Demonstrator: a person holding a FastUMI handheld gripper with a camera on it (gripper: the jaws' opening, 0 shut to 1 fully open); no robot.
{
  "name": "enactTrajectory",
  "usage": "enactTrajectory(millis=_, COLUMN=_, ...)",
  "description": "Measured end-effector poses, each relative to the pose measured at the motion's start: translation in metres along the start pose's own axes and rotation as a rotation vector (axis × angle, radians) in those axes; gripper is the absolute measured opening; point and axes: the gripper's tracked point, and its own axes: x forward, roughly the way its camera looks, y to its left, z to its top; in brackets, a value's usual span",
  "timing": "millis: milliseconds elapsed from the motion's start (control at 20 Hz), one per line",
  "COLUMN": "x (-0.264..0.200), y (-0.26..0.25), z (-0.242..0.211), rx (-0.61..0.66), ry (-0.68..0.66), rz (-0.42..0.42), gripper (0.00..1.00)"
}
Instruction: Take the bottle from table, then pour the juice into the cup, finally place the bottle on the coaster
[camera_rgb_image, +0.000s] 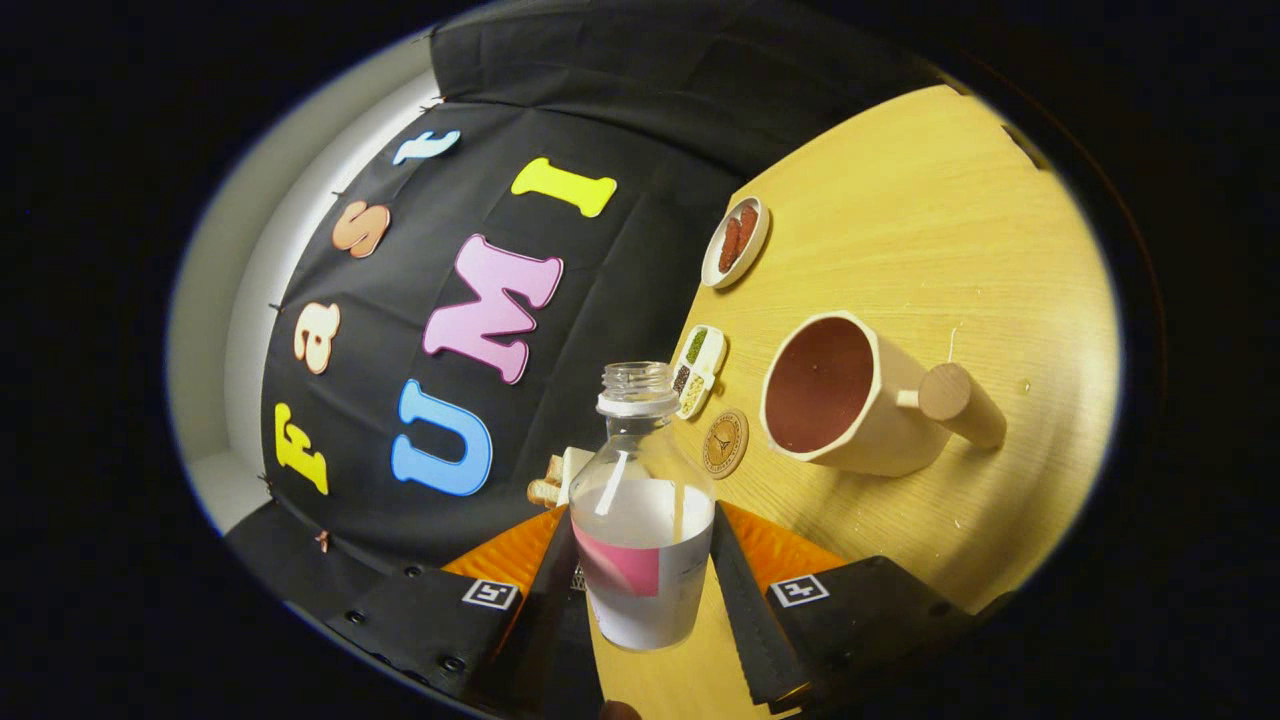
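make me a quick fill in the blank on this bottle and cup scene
1. The gripper is shut on the ____, one finger on each side.
2. The bottle has no ____ on its neck.
3. The round coaster lies between the bottle and the ____.
4. The cup has a wooden ____ on its side.

Missing words: bottle; cap; cup; handle
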Motion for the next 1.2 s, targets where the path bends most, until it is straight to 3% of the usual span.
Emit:
enactTrajectory(millis=900, x=0.008, y=-0.007, z=0.000, rx=0.418, ry=-0.035, rz=-0.004, gripper=0.76)
enactTrajectory(millis=1200, x=0.016, y=-0.005, z=-0.002, rx=0.459, ry=-0.004, rz=-0.003, gripper=0.76)
